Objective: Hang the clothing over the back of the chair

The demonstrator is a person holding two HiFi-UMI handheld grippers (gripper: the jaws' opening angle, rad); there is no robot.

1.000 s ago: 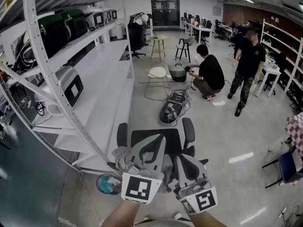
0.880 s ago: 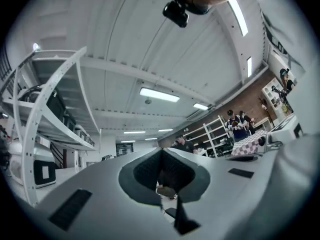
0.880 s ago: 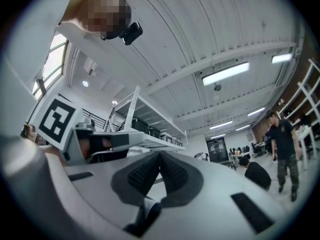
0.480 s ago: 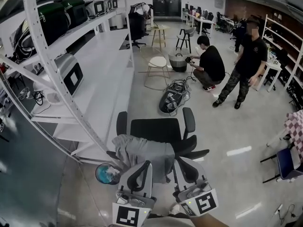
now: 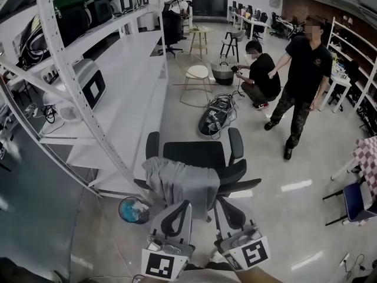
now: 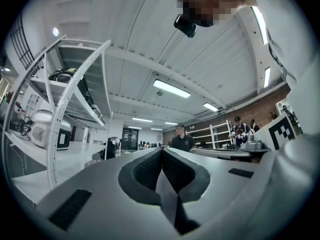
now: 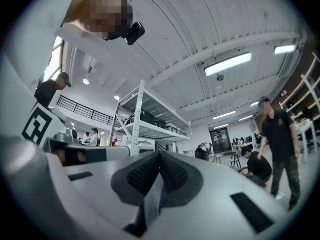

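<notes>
— Clothing [image 5: 179,184] aside for a moment: what are the grippers doing?

— The left gripper [image 5: 177,205] is clenched with nothing in it. In the left gripper view its ribbed pads [image 6: 145,171] meet along one seam. The right gripper [image 5: 226,203] is the same, jaws pressed together and empty. Both sit side by side low in the head view, just behind the chair [image 5: 197,155] and clear of the fabric.

— How much room is there around them?

— It's tight on the left. The white rack [image 5: 88,119] has a slanted post that runs down close to the chair's left armrest, and a round bin [image 5: 133,210] stands by the rack's foot, just left of the chair. On the right the grey floor [image 5: 294,175] lies open. Beyond the seat there's a dark bag [image 5: 215,121], then a pale stool [image 5: 197,74], a crouching person [image 5: 263,82] and a standing person [image 5: 306,75], all well apart from the chair.

— And the clothing?

— It's light grey and soft, draped over the chair's back and covering the left and middle part. It hangs down the near side in loose folds with an uneven hem. The right end of the back shows black beside it.
</notes>
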